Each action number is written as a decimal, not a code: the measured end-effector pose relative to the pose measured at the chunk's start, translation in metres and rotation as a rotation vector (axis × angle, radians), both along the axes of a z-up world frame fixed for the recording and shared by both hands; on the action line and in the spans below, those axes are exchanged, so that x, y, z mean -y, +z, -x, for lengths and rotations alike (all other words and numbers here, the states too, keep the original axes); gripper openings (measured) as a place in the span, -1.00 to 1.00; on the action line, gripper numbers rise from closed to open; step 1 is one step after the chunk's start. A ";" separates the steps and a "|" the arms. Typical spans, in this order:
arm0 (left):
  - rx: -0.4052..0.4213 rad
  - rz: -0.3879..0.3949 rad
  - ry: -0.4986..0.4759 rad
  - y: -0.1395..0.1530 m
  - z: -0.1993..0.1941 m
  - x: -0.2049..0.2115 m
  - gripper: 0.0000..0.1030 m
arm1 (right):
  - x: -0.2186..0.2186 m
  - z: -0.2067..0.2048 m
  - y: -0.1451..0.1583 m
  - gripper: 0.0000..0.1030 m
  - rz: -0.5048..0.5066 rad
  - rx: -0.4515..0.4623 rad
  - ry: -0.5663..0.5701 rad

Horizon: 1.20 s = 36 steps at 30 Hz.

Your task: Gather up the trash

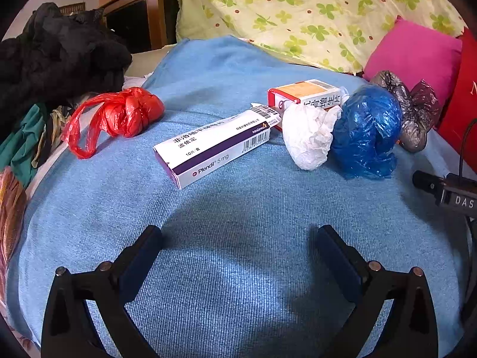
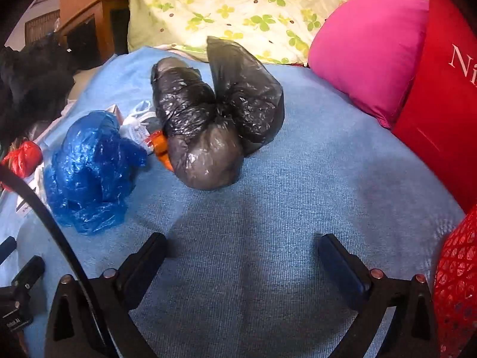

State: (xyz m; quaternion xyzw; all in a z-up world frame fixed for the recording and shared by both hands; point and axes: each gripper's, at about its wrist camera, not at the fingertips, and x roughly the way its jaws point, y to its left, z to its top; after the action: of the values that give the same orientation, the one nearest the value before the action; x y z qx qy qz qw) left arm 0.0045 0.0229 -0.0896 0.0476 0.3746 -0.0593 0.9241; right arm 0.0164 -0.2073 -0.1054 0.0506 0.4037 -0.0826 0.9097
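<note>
Trash lies on a blue blanket (image 1: pixel 238 203). In the left wrist view I see a knotted red plastic bag (image 1: pixel 125 116), a white and purple medicine box (image 1: pixel 214 146), a red and white box (image 1: pixel 307 95), a crumpled white tissue (image 1: pixel 307 137), a blue plastic bag (image 1: pixel 366 131) and a grey-black bag (image 1: pixel 411 110). My left gripper (image 1: pixel 238 238) is open, short of the medicine box, nothing between its fingers. In the right wrist view the grey-black bag (image 2: pixel 214 119) lies ahead and the blue plastic bag (image 2: pixel 89 167) to the left. My right gripper (image 2: pixel 241 247) is open and empty.
A clover-print quilt (image 1: pixel 313 15) and a pink pillow (image 2: pixel 369 50) lie behind the trash. A red bag (image 2: pixel 441 89) stands at the right, red mesh (image 2: pixel 456 283) beside the right finger. Dark clothes (image 1: pixel 53 56) pile up at the left. A black cable (image 2: pixel 44 217) crosses the right view.
</note>
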 end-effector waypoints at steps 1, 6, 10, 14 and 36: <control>-0.001 0.000 -0.001 0.000 0.001 0.000 1.00 | 0.000 0.000 0.000 1.00 -0.001 0.003 0.000; 0.001 -0.006 -0.002 -0.002 0.010 -0.001 1.00 | -0.003 -0.002 0.003 1.00 -0.004 0.004 0.001; 0.002 -0.003 -0.005 -0.003 0.014 -0.002 1.00 | 0.000 0.000 0.005 1.00 -0.022 0.013 0.012; 0.015 -0.001 -0.007 -0.003 0.017 -0.003 1.00 | 0.000 0.016 0.006 1.00 -0.023 0.024 0.054; 0.032 -0.009 0.002 -0.002 0.022 0.000 1.00 | -0.014 0.025 0.002 1.00 0.000 0.021 0.114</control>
State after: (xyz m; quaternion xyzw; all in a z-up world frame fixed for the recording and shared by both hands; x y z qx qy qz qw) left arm -0.0176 0.0232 -0.0914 0.0525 0.3599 -0.0560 0.9299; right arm -0.0085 -0.1928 -0.1033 0.0282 0.3961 -0.0302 0.9173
